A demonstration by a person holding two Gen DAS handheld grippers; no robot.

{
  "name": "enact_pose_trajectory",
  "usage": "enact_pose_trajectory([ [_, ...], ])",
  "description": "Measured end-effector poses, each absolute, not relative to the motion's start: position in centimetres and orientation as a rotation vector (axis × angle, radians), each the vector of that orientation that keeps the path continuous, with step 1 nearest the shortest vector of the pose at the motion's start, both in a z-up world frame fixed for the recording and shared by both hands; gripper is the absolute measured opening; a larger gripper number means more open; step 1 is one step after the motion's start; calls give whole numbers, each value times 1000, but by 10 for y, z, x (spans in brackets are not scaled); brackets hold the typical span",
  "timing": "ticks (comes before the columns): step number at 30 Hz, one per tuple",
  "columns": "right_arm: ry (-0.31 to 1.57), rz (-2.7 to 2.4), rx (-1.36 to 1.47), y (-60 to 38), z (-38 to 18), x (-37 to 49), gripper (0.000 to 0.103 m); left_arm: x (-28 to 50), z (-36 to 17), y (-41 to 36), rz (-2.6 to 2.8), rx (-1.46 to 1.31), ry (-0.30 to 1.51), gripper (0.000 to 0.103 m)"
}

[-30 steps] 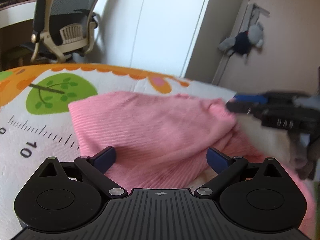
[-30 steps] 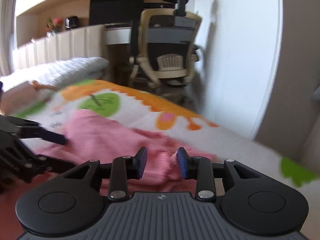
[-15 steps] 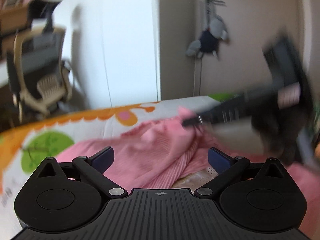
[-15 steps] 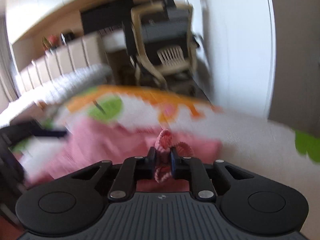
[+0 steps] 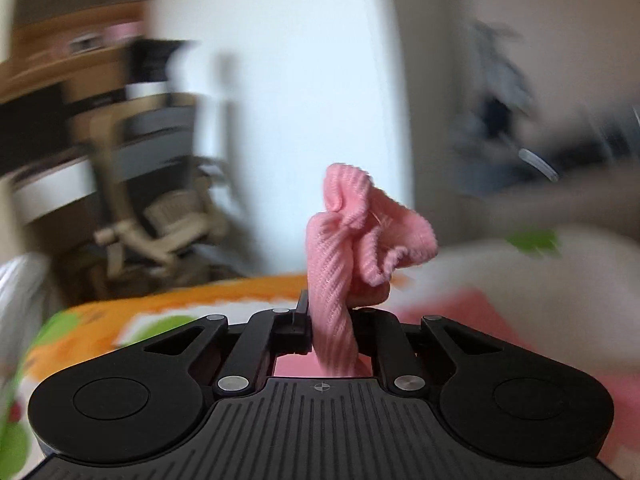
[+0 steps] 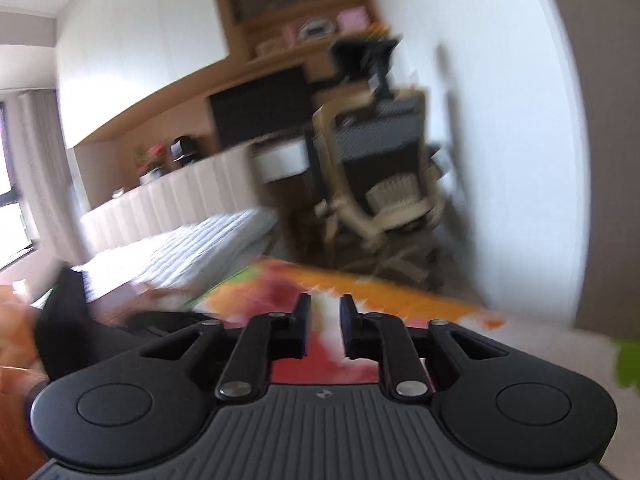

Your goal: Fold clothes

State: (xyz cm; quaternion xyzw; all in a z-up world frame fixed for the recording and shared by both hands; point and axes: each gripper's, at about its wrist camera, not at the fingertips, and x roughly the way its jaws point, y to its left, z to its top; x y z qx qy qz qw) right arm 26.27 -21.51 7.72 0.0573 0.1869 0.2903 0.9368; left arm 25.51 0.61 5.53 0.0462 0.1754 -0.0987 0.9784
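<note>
Bed surface: white play mat (image 5: 224, 298) with orange scalloped border and green blobs, heavily motion-blurred. Pink garment (image 5: 452, 320) lies on it at right in the left wrist view. Right wrist view: same mat (image 6: 400, 292), pink-red smear on it.

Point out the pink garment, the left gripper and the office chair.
pink garment (image 5: 344, 248), left wrist view, on the bunched ribbed fabric above the fingers.
left gripper (image 5: 330, 320), left wrist view, midway between its fingertips.
office chair (image 6: 384, 172), right wrist view, on its backrest.
</note>
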Motion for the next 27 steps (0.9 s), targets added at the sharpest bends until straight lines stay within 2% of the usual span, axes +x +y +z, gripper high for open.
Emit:
enact_pose_trajectory([
  [1,363,552,74,-211,75,263,31,256,63,21,-177,42,349,12],
  [2,363,533,11,-201,69,263,33,254,73,40,-155,-21,344,12],
  [8,438,722,-331,-104,19,260,39,244,94,86,-78,-123,298,12],
  [13,451,741,-528,-48,-23,269,39,234,91,106,-67,-158,289,13],
  [14,464,750,-551,-41,-29,274,31,233,92,112,-62,-161,289,13],
  [16,543,784,-442,-46,-25,288,12,232,89,124,-48,-172,292,13],
  [18,628,819,-250,-61,-13,305,11,230,86,134,-37,-189,294,13],
  [21,651,876,52,-89,14,319,11,229,82,146,-29,-213,298,13],
  [24,657,880,67,-83,15,319,11,230,82,149,-37,-244,302,13],
  [27,772,868,9,-62,-19,321,13,228,85,144,-64,-247,303,13],
])
